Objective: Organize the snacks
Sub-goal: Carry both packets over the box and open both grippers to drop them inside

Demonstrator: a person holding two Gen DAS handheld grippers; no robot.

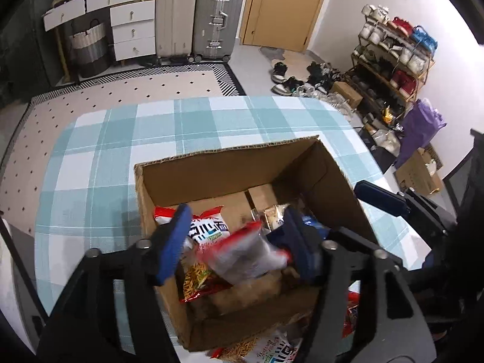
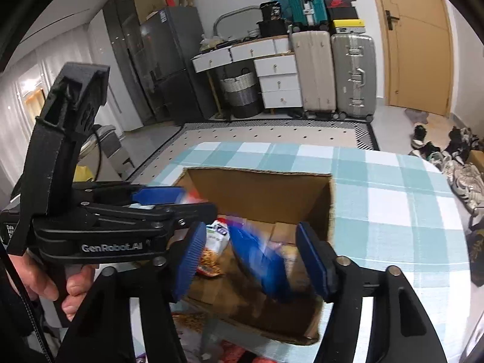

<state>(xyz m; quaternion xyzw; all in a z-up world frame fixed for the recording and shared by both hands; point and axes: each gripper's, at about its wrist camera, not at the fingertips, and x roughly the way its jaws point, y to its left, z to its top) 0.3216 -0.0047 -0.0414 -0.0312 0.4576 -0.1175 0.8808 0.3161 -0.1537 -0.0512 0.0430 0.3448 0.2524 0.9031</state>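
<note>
Both grippers over the open box on the tabletop. Left gripper, jaws apart, red packet blurred between them; right gripper, likewise apart, blue packet. Several snacks boxed; more remain outside.

brown cardboard box; teal-white plaid tablecloth; blue gripper pads.

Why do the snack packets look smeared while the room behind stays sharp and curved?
Left wrist view: the red-and-clear packet is motion-blurred above the cardboard box. Right wrist view: the blue packet is smeared too. The fisheye lenses bend the walls and the door.
</note>
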